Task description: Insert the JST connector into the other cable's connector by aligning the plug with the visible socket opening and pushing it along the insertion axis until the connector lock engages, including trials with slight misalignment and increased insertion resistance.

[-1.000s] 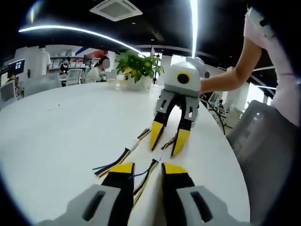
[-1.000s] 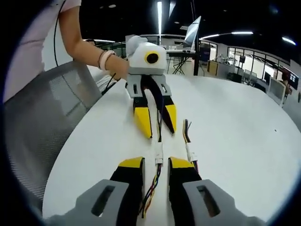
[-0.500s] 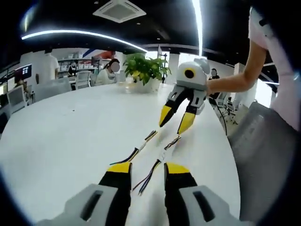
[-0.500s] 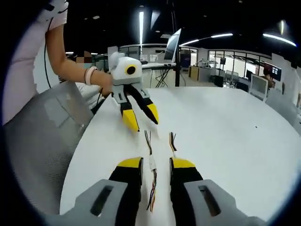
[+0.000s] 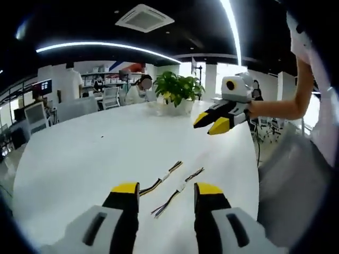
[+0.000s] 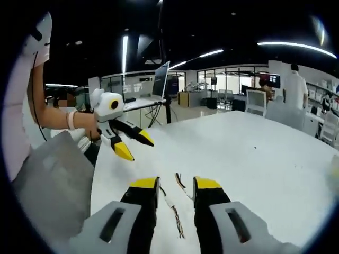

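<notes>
**Desk:** What do I have closest to the lens?

**Operator:** In the left gripper view, my left gripper (image 5: 163, 190), black jaws with yellow tips, stands spread apart with nothing between them, raised over the round white table (image 5: 79, 159). In the right gripper view, my right gripper (image 6: 176, 184) is likewise spread and empty.

**Desk:** And the cables?

**Operator:** Just beyond the left jaws, two short multicoloured wire cables lie loose on the tabletop, side by side and apart. The left-hand cable with a small white JST connector (image 5: 162, 178) runs up and to the right; the right-hand cable with its own pale connector (image 5: 180, 187) lies beside it at about the same angle. Neither touches a gripper. From the right gripper view I see the same two cables (image 6: 175, 198) partly hidden behind the jaws; the connectors are too small to make out there.

**Desk:** Further out?

**Operator:** The right gripper (image 5: 213, 121) hangs in the air past the table's far edge, held by a person's hand (image 5: 257, 108), jaws parted. Opposite, the left gripper (image 6: 135, 145) is held aloft by a hand (image 6: 87, 124) wearing a wristband. Beyond, a leafy green potted plant (image 5: 177, 87) sits on the table, with office desks behind.
</notes>
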